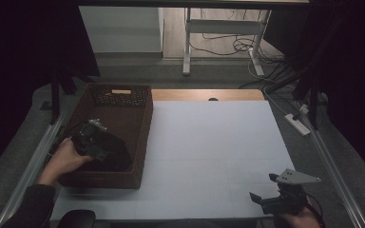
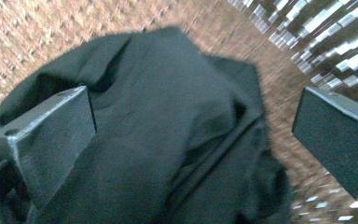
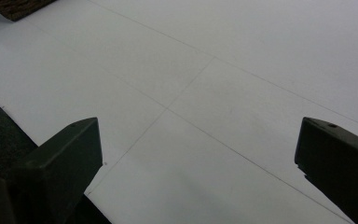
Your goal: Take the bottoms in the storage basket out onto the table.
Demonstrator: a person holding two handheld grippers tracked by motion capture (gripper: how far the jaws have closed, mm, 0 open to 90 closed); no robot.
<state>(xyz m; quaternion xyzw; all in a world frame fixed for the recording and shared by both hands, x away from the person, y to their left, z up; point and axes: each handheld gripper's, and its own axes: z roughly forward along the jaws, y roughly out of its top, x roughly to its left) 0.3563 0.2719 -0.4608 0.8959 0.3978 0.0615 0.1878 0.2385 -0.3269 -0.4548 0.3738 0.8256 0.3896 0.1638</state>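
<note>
Fingers spread wide on both grippers, nothing gripped: dark cloth in the basket.

High view: left gripper (image 1: 91, 137) hangs inside the brown woven basket (image 1: 145, 124) at the table's left, over a crumpled dark cloth (image 1: 116, 152) lying near the basket's front wall; the right gripper (image 1: 266, 190) rests low at the near right corner of the white table (image 1: 209, 147), well apart from the basket. Left gripper view: left gripper (image 2: 193, 123) has its jaws far apart with the cloth (image 2: 168, 130) lying between and below them on the woven floor, neither jaw closed on it. Right gripper view: right gripper (image 3: 198, 154) has its jaws wide open over bare tabletop (image 3: 223, 70); a basket (image 3: 21, 7) corner shows top left.
</note>
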